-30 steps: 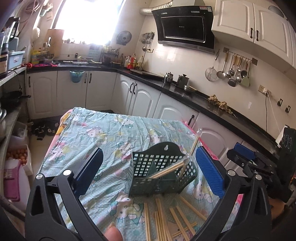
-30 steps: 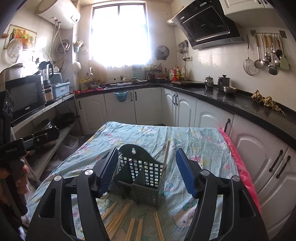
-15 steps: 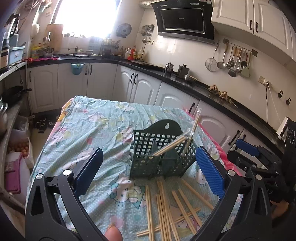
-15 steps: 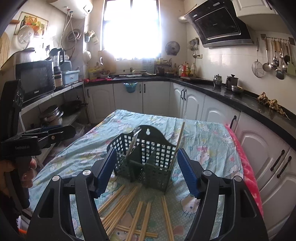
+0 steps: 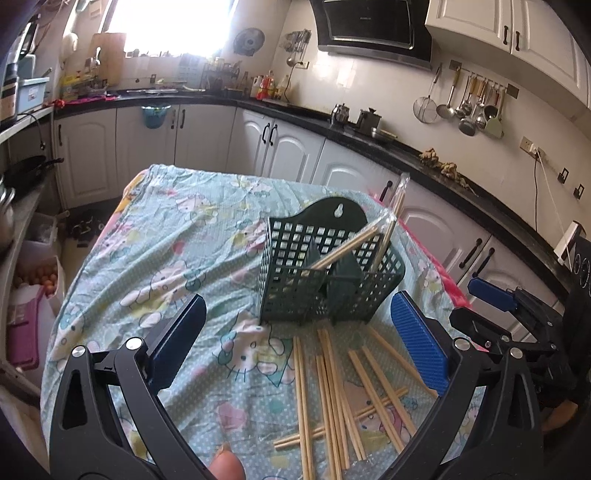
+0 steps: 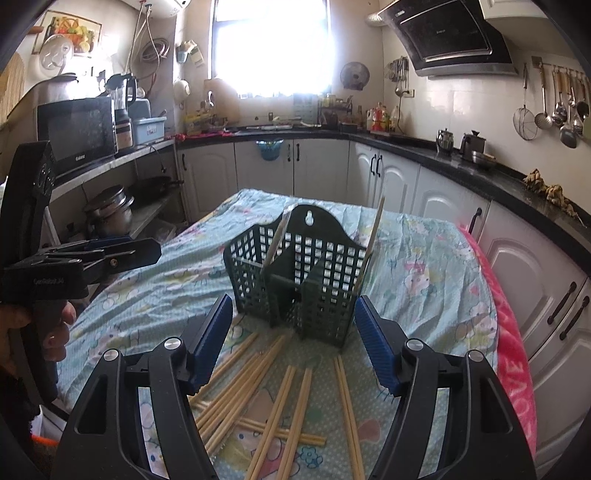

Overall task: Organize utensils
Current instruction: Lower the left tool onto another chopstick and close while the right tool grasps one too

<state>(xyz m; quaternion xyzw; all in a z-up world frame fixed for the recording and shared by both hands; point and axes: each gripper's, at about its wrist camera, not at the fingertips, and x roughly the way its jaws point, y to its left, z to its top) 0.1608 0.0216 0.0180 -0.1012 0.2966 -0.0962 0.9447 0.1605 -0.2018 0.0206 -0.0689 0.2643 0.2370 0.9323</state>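
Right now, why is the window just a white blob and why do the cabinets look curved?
In the left wrist view the window is blown out by daylight, washing out the wall around it; in the right wrist view the window glares likewise. The fisheye lens bends the countertop and darkens each picture's corners. The chopsticks stay sharp.

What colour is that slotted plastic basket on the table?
Dark green plastic lattice basket; the right wrist view shows it best.
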